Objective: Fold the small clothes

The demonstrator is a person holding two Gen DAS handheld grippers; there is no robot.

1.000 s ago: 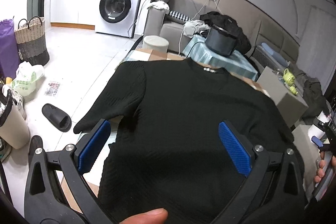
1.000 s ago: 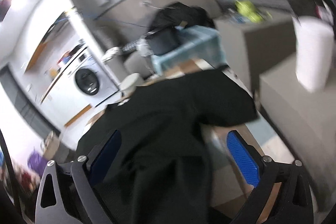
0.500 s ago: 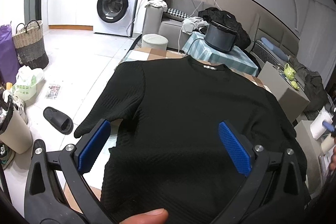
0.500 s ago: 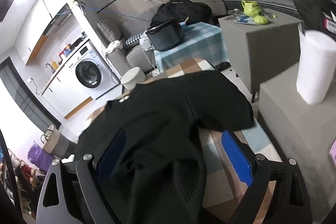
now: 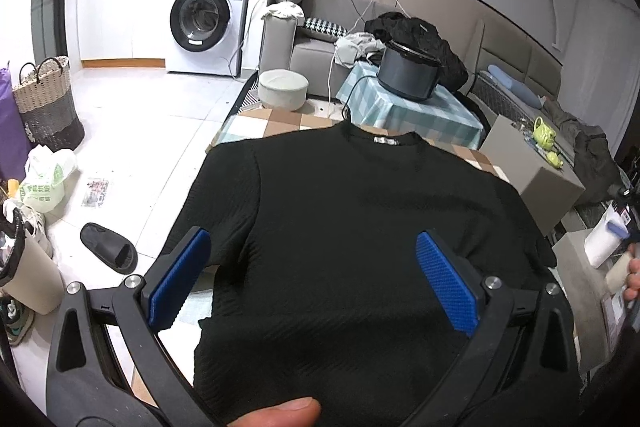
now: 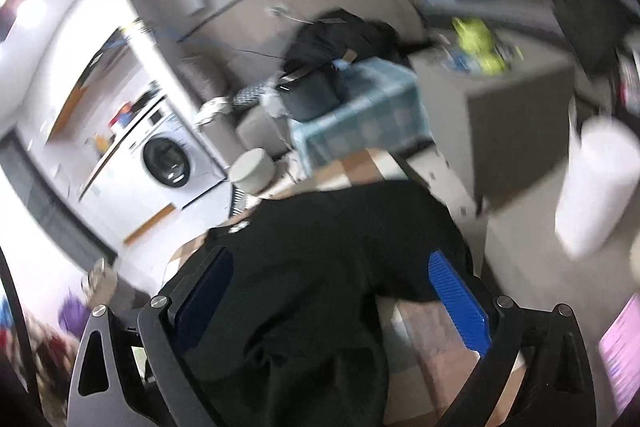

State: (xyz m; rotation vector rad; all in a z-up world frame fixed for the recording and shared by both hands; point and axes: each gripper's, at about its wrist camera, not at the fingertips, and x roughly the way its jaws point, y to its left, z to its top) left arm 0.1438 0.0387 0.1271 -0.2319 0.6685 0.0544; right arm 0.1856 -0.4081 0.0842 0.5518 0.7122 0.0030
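Left view shows the black top (image 5: 352,227) sharply — right view blurs it.

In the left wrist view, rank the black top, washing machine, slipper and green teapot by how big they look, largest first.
1. Black top, though it lies nearest the camera.
2. Washing machine, farther back.
3. Slipper.
4. Green teapot.

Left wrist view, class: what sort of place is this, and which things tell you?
Most likely a lived-in home, an open living room joined to a laundry corner. A front-loading washing machine stands under a counter, a grey sofa lines the wall, and a black slipper lies on the tiled floor.
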